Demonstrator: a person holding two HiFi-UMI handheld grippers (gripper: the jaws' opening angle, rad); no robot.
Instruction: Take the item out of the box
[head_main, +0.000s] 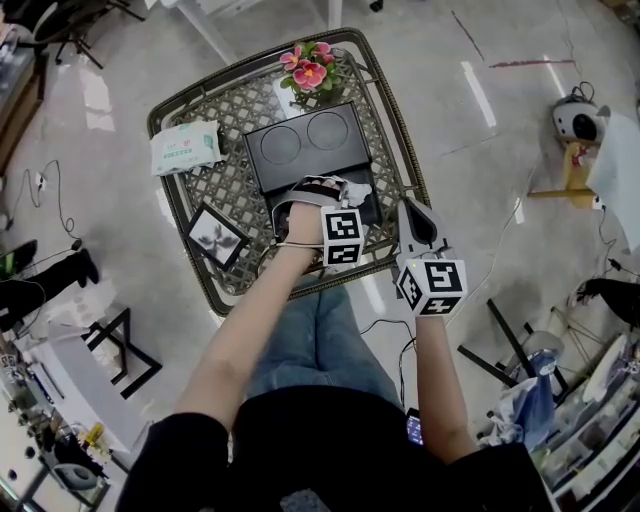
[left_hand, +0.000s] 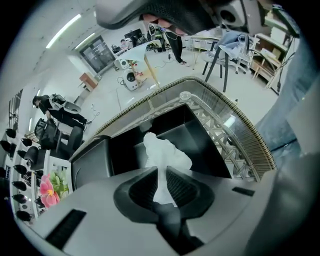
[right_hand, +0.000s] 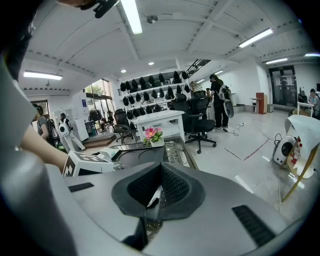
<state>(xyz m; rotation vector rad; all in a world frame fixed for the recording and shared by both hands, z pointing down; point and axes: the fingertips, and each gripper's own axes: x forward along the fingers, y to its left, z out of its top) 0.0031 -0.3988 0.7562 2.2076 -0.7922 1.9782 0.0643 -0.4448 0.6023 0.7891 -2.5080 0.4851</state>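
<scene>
the left tool (left_hand: 161, 174) is clamped on a crumpled white paper-like item (left_hand: 167, 152), pinched between its pads just above the black rectangular box (left_hand: 200, 142) on the woven metal table (left_hand: 226, 136). the right tool (right_hand: 160, 167) hangs closed and empty beside the table.

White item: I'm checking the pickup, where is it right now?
In the left gripper view the white item is pinched in the left tool, over the black box on the wicker table.
</scene>
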